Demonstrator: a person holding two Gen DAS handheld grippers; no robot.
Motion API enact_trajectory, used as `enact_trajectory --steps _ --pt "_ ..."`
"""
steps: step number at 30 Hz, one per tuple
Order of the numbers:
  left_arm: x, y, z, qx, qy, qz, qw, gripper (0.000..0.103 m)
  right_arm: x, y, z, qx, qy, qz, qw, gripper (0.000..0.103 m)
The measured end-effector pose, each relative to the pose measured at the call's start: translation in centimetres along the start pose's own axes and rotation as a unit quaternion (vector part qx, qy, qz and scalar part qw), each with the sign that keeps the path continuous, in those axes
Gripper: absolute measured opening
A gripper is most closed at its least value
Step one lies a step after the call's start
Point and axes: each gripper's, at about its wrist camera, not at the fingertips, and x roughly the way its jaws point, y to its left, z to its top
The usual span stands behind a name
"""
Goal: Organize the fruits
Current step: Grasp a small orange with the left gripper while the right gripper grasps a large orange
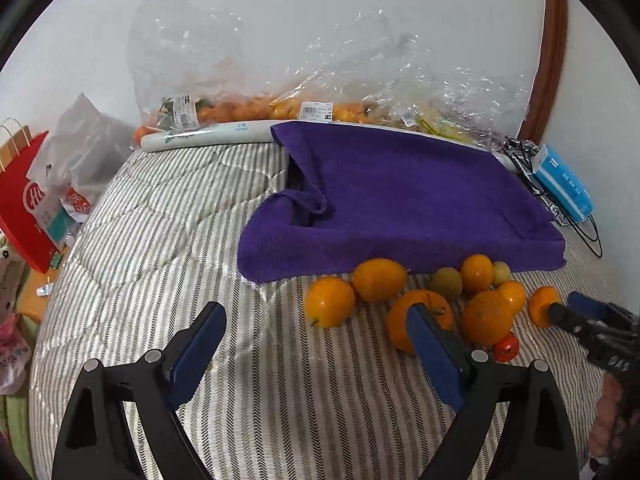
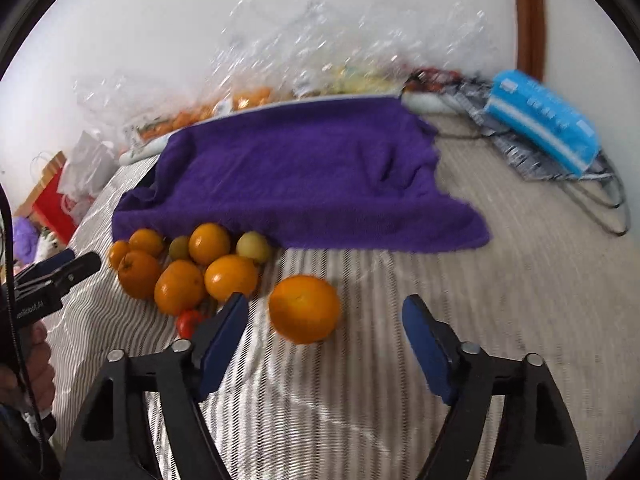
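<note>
A pile of oranges (image 1: pixel 378 280) with two greenish-yellow fruits (image 1: pixel 446 282) and a small red tomato (image 1: pixel 506 346) lies on the striped quilt, just in front of a purple towel (image 1: pixel 400 200). My left gripper (image 1: pixel 315 309) stands open low over the quilt. One orange (image 1: pixel 330 306) lies just ahead between its fingers, untouched. In the right wrist view a single orange (image 2: pixel 304 308) sits apart from the pile (image 2: pixel 180 286), between the fingers of my right gripper (image 2: pixel 326 302). That gripper is open, with gaps on both sides of the orange. The purple towel (image 2: pixel 300 176) lies behind.
Clear plastic bags of fruit (image 1: pixel 248 108) and a white roll (image 1: pixel 208 134) line the wall at the back. A blue tissue pack (image 1: pixel 562 188) and black wires (image 1: pixel 588 236) lie at the right. A red paper bag (image 1: pixel 24 204) stands off the quilt's left edge.
</note>
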Motion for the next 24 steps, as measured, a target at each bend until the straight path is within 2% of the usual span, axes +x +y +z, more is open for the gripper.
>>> enact_trajectory --steps 6,8,10,12,21,24 --pt "0.0 0.5 -0.4 0.000 0.002 -0.003 1.0000 0.087 1.7 0.8 -0.3 -0.015 0.013 -0.006 1.000 0.064" --pt "0.2 0.9 -0.3 -0.007 0.005 -0.004 1.0000 0.083 1.8 1.0 -0.3 -0.024 0.009 -0.015 1.000 0.062" --pt "0.4 1.2 -0.2 -0.016 0.007 -0.012 0.9998 0.079 1.9 1.2 -0.3 -0.040 0.007 -0.028 0.999 0.055" --pt "0.8 1.4 0.0 -0.020 0.013 -0.020 0.9995 0.077 1.8 1.2 -0.4 -0.047 0.007 -0.026 0.999 0.044" --pt "3.7 1.2 0.1 -0.005 0.036 -0.026 0.9990 0.056 1.9 1.5 -0.5 -0.062 0.001 -0.040 0.997 0.043" --pt "3.9 1.2 0.1 -0.008 0.026 -0.037 0.9990 0.049 1.9 1.3 -0.4 -0.058 0.000 -0.036 0.998 0.043"
